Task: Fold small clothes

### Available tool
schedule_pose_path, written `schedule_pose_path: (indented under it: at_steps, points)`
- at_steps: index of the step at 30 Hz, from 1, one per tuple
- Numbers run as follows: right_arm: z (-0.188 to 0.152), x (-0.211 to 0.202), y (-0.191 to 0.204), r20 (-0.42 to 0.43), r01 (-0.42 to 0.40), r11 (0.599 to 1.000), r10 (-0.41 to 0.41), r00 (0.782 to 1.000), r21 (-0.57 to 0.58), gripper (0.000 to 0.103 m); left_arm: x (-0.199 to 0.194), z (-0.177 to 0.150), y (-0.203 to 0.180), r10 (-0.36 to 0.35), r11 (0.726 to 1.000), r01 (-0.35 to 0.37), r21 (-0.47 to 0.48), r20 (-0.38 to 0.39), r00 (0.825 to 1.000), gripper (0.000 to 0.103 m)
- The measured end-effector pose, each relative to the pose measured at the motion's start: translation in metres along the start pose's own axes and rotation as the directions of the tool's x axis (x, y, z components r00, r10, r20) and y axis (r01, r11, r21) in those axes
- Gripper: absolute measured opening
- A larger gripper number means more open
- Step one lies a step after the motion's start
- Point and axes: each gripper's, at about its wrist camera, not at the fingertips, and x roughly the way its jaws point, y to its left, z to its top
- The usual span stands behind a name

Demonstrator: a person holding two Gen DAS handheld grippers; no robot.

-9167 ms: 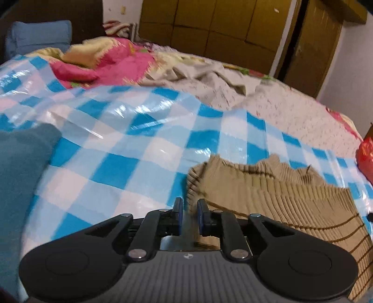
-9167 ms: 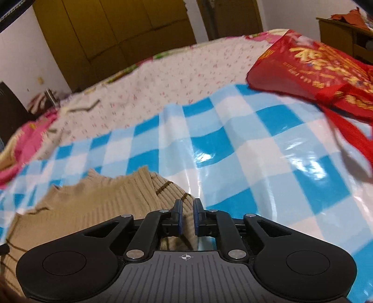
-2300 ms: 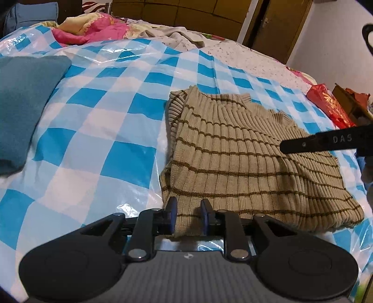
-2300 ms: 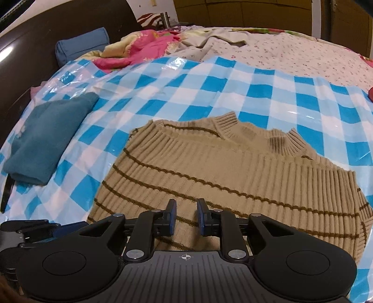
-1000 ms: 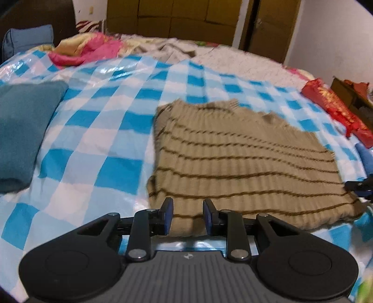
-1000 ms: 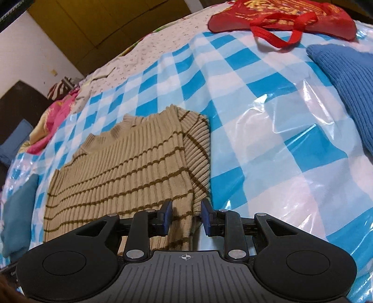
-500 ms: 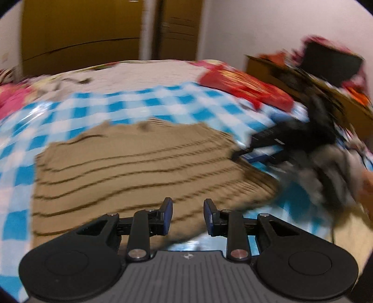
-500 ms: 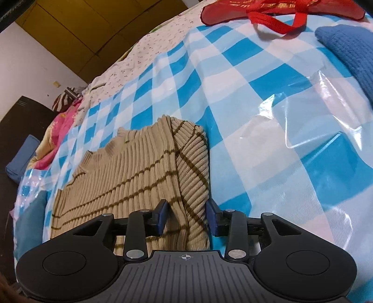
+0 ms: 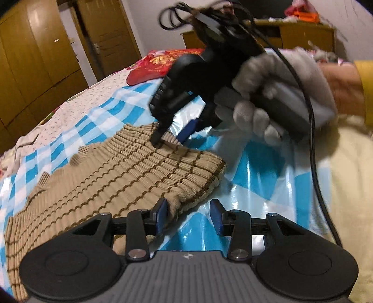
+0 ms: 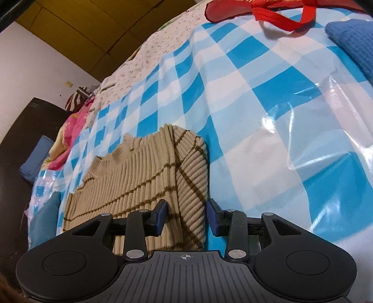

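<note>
On checkered sheet, gloved right hand angling right gripper down, jaws spread astride tan sweater edge, left gripper wide open at hem

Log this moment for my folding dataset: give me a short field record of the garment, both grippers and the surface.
garment: tan striped sweater, lying flat, sleeve edge folded over
surface: blue-and-white checked plastic sheet on a bed
left gripper: open, at the sweater's near corner
right gripper: open, straddling the folded sleeve edge
nearby: red bag, blue knit garment
</note>
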Motion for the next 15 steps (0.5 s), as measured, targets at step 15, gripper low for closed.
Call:
schedule_pose_path:
  at_steps: [15]
  points:
    - [0.010, 0.003, -0.025, -0.084, -0.184, 0.979, 0.191, 0.978, 0.088, 0.042, 0.021, 0.013, -0.005, 0.058, 0.998, -0.058, -0.002, 0.014, 0.998, 0.032]
